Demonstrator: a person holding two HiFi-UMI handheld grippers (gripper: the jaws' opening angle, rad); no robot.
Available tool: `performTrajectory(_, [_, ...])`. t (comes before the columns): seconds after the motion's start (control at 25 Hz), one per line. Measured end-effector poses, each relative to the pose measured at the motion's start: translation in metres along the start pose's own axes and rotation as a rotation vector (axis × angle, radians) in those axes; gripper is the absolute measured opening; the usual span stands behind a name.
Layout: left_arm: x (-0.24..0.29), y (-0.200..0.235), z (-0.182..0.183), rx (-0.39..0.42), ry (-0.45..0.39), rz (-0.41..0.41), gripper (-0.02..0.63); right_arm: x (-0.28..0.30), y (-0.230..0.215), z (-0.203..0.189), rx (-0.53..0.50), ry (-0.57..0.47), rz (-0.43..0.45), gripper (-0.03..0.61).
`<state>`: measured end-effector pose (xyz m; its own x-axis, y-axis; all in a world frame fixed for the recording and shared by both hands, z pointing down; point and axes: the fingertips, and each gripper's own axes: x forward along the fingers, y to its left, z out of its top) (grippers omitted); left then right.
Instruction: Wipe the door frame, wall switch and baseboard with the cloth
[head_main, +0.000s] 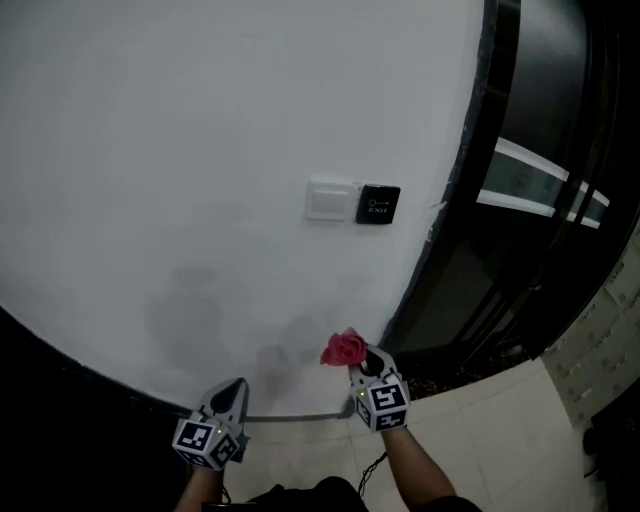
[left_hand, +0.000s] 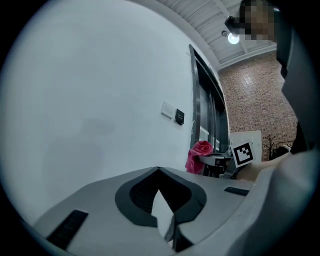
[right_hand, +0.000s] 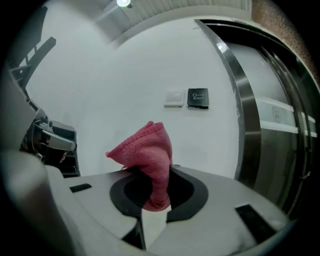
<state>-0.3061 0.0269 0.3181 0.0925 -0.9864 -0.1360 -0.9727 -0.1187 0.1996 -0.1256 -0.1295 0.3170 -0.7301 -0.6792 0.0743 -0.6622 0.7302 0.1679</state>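
Our right gripper (right_hand: 156, 202) sits nearest, and its jaws are clenched on the pink cloth (right_hand: 147, 150). The cloth is pinched at its lower end and rises above the jaws in a crumpled, pointed bunch. From the head view it hangs low in front of the white wall (head_main: 200, 150), just left of the foot of the door frame (head_main: 455, 190). We cannot tell whether it touches the wall. Our left gripper (left_hand: 164, 202) is beside the right one, a little lower and further left. Its jaws are drawn together with only a thin sliver of light between them, and they hold nothing. It points at bare wall. Higher on the wall, well above the cloth, we see the white wall switch (head_main: 329, 199). A black exit button plate (head_main: 378, 204) sits just beside it, on the side toward the door frame. The frame is a dark metal upright, and past it stands a dark glass door (head_main: 545, 120) crossed by a pale band. A thin grey baseboard (head_main: 300, 416) runs along the wall's foot between our two grippers, and pale floor tiles (head_main: 480, 440) lie beneath them. The left gripper view also catches a brick wall (left_hand: 255, 100) beyond the door.
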Motion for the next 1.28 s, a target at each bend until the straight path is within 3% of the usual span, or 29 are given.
performTrajectory(0.12, [-0.003, 0.002, 0.002, -0.034, -0.018, -0.020, -0.008, 0.004, -0.008, 0.005, -0.048, 0.008, -0.013, 0.055])
performTrajectory(0.24, [-0.005, 0.006, 0.000, -0.031, -0.002, -0.046, -0.008, 0.009, -0.041, 0.021, -0.204, 0.025, -0.071, 0.055])
performTrajectory(0.36, [0.001, 0.007, -0.001, -0.028, 0.020, -0.057, -0.008, 0.003, -0.102, 0.047, -0.361, 0.036, -0.195, 0.055])
performTrajectory(0.52, [0.015, -0.003, 0.008, -0.062, 0.005, -0.077, -0.008, -0.024, -0.176, 0.091, -0.474, 0.037, -0.372, 0.055])
performTrajectory(0.68, [0.038, -0.029, 0.008, -0.051, 0.022, -0.162, -0.008, -0.048, -0.210, 0.141, -0.698, 0.048, -0.518, 0.055])
performTrajectory(0.88, [0.071, -0.056, -0.001, -0.020, 0.014, -0.127, -0.008, -0.035, -0.253, 0.201, -0.929, 0.009, -0.639, 0.055])
performTrajectory(0.96, [0.083, -0.068, -0.009, -0.025, -0.001, -0.079, -0.008, -0.026, -0.270, 0.214, -0.971, -0.009, -0.653, 0.055])
performTrajectory(1.08, [0.103, -0.091, -0.026, -0.073, -0.003, -0.010, -0.008, -0.002, -0.281, 0.206, -1.025, 0.036, -0.581, 0.055])
performTrajectory(1.28, [0.128, -0.129, -0.035, -0.064, -0.005, 0.010, -0.008, 0.022, -0.277, 0.187, -1.127, 0.060, -0.495, 0.054])
